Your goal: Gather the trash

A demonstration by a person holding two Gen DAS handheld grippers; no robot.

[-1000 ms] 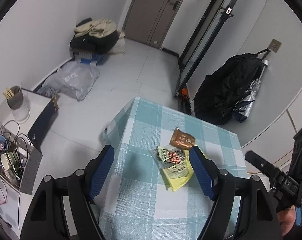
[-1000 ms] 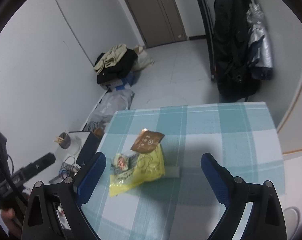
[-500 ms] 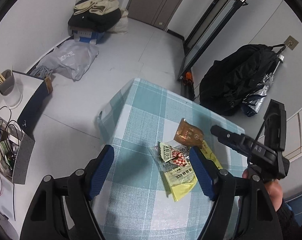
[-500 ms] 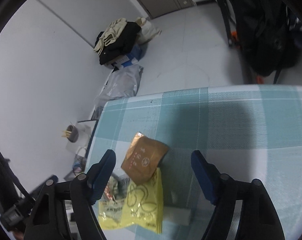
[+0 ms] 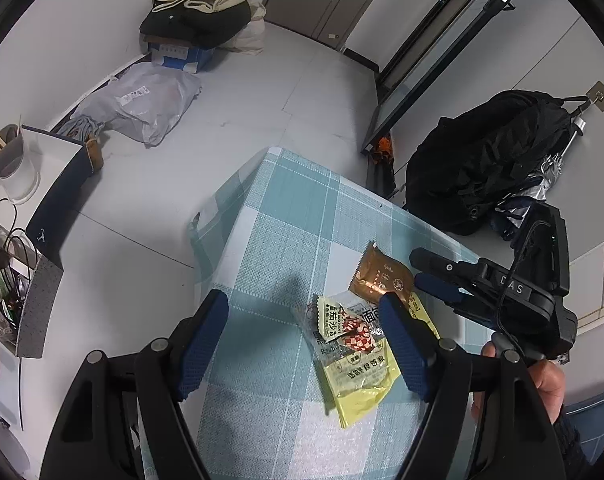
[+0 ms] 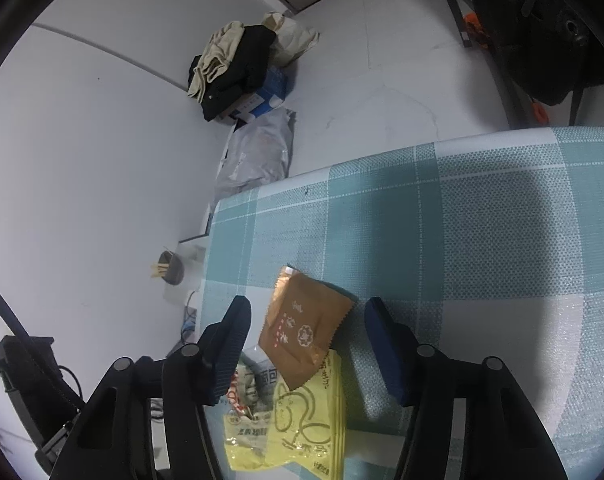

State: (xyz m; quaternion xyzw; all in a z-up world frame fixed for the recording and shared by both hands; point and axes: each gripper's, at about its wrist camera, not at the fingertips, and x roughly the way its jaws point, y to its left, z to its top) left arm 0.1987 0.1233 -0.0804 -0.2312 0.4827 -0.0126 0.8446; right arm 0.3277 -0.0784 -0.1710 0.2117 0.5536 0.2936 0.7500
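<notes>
Since the earlier frame the right gripper [image 5: 429, 276] has come in from the right edge of the left wrist view, its tips now just beside the brown wrapper [image 5: 381, 278] on the checked tablecloth [image 5: 286, 240] — while the left gripper [image 5: 302, 344] hangs spread wide at lower centre, the yellow wrapper [image 5: 357, 376] between its fingers. In the right wrist view the right gripper [image 6: 307, 354] is spread — holding nothing — with the brown wrapper [image 6: 302, 328] between its fingers at lower centre, lying partly on the yellow wrapper [image 6: 302, 424].

Your left black plastic gripper [image 5: 303, 322] and right black plastic gripper [image 6: 307, 330] both carry ribbed blue pads [image 5: 403, 354] and silver pivot screws [image 5: 159, 345], while the right one's body shows white "DAS" lettering, a black cable, and your bare-skinned hand [image 5: 541, 386] at four o'clock.
</notes>
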